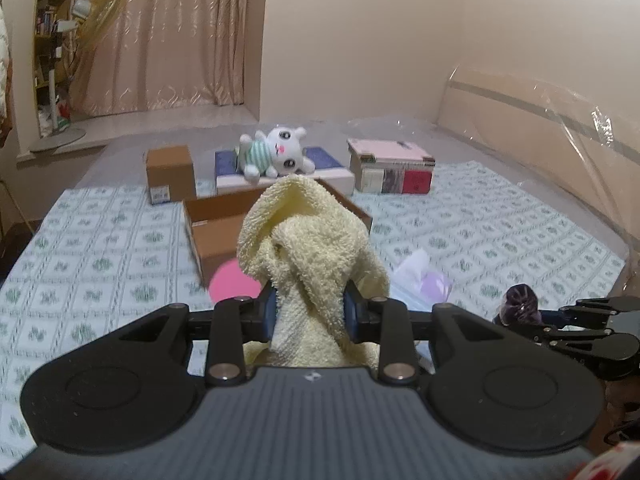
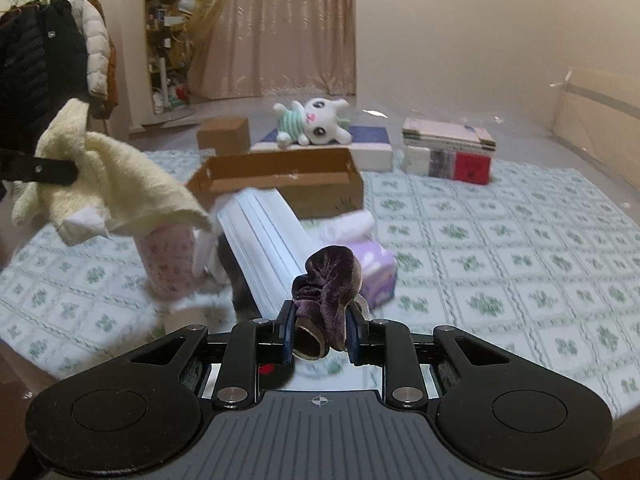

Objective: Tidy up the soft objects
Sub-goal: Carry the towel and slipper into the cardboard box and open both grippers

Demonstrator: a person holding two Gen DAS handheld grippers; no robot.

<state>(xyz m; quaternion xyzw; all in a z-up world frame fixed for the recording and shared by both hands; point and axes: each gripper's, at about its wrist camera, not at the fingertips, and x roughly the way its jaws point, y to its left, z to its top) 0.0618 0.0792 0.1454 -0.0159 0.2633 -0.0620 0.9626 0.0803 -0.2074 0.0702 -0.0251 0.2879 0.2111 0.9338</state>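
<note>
Aloft over the bed, my left gripper (image 1: 310, 312) pinches a yellow towel (image 1: 308, 236) and my right gripper (image 2: 320, 334) clamps a purple velvet scrunchie (image 2: 330, 280), both short of the open cardboard box (image 2: 320, 188). I judge the drooping towel could snag the box's rim or slip free. It blocks my left-hand sight of the box's inside.
</note>
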